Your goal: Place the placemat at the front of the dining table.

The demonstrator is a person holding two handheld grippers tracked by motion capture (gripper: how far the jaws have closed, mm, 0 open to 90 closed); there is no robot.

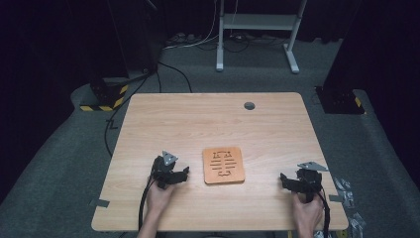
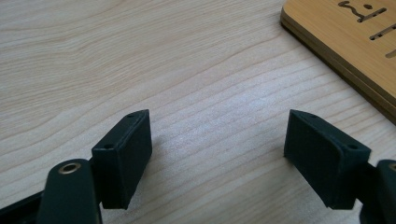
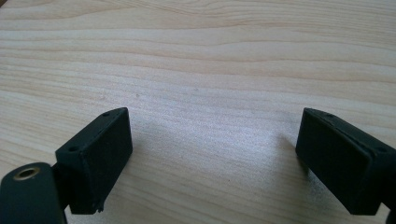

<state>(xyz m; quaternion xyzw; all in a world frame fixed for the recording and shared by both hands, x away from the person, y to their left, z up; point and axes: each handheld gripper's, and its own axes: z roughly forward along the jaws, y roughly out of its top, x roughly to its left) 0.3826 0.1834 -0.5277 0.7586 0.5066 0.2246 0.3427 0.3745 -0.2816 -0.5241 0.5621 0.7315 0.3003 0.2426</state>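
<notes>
- Currently at the approach stage, judging by layout: the flat square orange-brown wooden board with cut-out slots [image 1: 223, 165] lies untouched on the near middle of the table, between the two grippers.
- Left gripper [image 1: 184, 172]: jaws stand wide apart, nothing between them, bare table under them; it sits just left of the board. In the left gripper view the board's layered edge [image 2: 343, 44] is at upper right, ahead of the jaws and off to one side.
- Right gripper [image 1: 284, 178]: jaws likewise spread, empty; well apart from the board on its right side. The right gripper view has plain wood grain between the jaws.
- Next move, as a guess: the left gripper is nearest, so it needs to swing toward the board edge and get low. The board is thin and flat on the table, so a jaw must slip under or pinch the rim.
- Surface: light wood-grain tabletop [image 1: 208, 119], a round grey cable hole [image 1: 249, 105] near the far edge.
- Room: dark grey carpet, black drapes, a white metal frame stand [image 1: 257, 29] behind, yellow-black hazard-striped bases [image 1: 104, 96] at far left.
</notes>
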